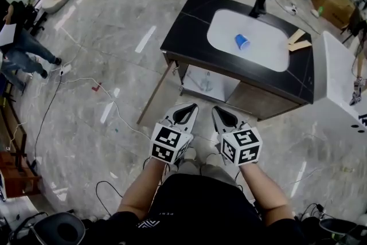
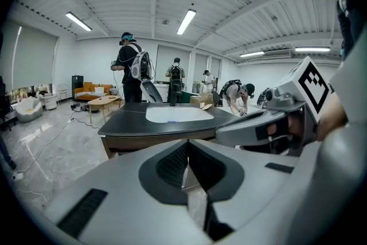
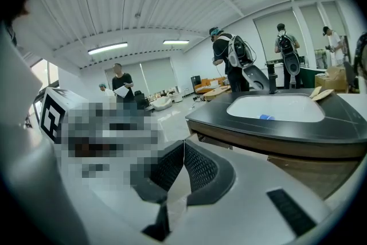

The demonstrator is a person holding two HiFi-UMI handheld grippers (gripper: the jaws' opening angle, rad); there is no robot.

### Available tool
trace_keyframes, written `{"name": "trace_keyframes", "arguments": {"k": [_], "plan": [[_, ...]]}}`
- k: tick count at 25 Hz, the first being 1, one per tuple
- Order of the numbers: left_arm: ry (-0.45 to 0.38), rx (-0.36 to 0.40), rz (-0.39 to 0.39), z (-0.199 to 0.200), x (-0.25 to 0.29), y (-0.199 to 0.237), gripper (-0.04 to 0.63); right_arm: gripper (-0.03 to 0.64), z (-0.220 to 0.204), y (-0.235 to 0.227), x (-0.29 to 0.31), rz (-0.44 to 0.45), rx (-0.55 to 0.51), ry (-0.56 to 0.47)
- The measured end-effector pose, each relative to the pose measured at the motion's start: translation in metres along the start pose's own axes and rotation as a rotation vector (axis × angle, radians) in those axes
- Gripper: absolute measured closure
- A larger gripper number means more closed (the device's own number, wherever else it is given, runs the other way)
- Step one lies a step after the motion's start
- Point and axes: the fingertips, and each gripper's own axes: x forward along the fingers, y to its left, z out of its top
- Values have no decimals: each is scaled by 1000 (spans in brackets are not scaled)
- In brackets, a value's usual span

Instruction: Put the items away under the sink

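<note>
**Item 1:** blue cup (image 1: 242,41); sits in the white sink basin (image 1: 269,60), near its middle, and appears to lie on its side.
- Handling, as judged: probably thin plastic; very light; smooth wall that gives under a squeeze; likely to roll if nudged.
- Hold, as judged: across the wall close to the mouth, or over the rim with one jaw inside; close gently so that it neither crumples nor pops out.

**Item 2:** pale wooden pieces (image 1: 299,41); lie on the black counter (image 1: 189,26) at the basin's right edge; what they are cannot be told.
- Handling, as judged: stiff, light, flat; best pinched across the thin side.

**Destination:** cabinet (image 1: 209,84) below the counter; its door (image 1: 155,94) stands swung out; a pale shelf shows inside.

**Fixture:** dark faucet (image 1: 259,4) at the basin's far rim.

**Tools:** left gripper (image 1: 189,107) and right gripper (image 1: 218,109); held side by side close to the person's body, well apart from the counter; each has its jaws pressed together with nothing between them; both must open before any pickup.
</note>
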Motion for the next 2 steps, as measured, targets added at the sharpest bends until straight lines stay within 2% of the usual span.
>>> {"name": "trace_keyframes", "arguments": {"k": [2], "plan": [[4, -7, 6, -2, -1, 3, 584, 581, 1, 2, 1, 3, 0, -3]]}}
